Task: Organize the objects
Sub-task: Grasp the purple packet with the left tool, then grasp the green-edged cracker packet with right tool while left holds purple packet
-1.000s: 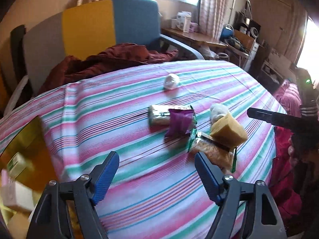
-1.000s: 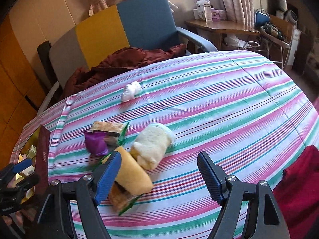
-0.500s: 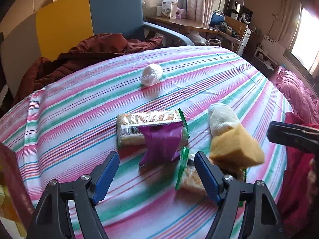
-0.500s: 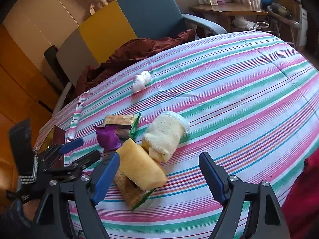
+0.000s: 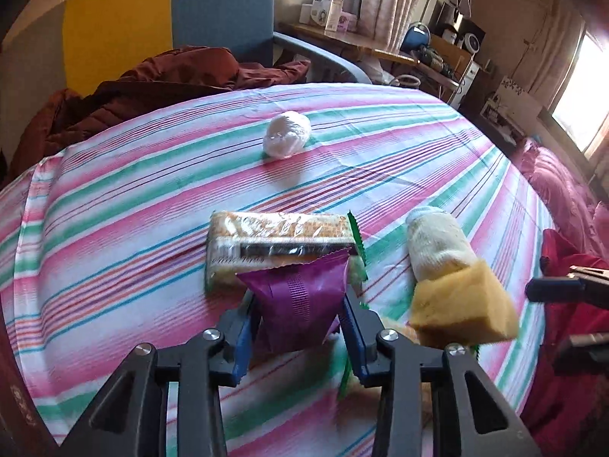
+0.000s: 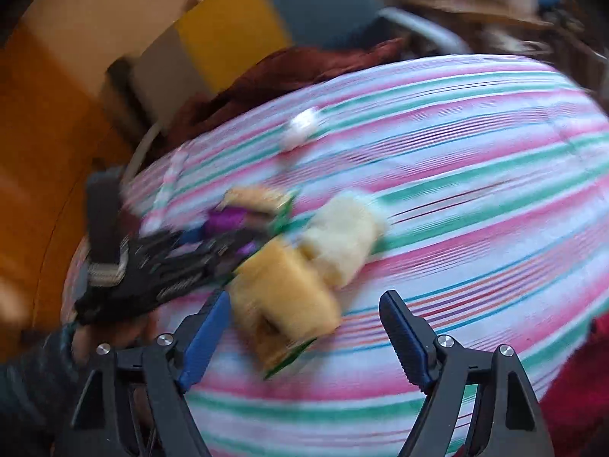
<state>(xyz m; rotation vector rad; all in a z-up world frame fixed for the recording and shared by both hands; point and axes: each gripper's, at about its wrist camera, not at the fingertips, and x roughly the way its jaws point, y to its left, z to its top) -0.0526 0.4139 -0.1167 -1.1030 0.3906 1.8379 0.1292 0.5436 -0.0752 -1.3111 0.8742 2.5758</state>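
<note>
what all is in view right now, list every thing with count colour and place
purple packet: 1, purple, between the left gripper's pads
biscuit pack: 1, tan in clear wrap, behind the purple packet
sponge: 1, yellow, right of the packet
cream roll: 1, off-white, behind the sponge
white ball: 1, white, far side of cloth
tablecloth: 1, pink, green and white stripes
coat: 1, dark red, on the chair
chair: 1, grey, yellow and blue
left gripper: shut on the packet
right gripper: open, near the sponge

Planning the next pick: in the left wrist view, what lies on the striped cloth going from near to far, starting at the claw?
Left claw shut on the purple packet → clear-wrapped biscuit pack → white wrapped ball → dark red jacket beyond the cloth's edge.
</note>
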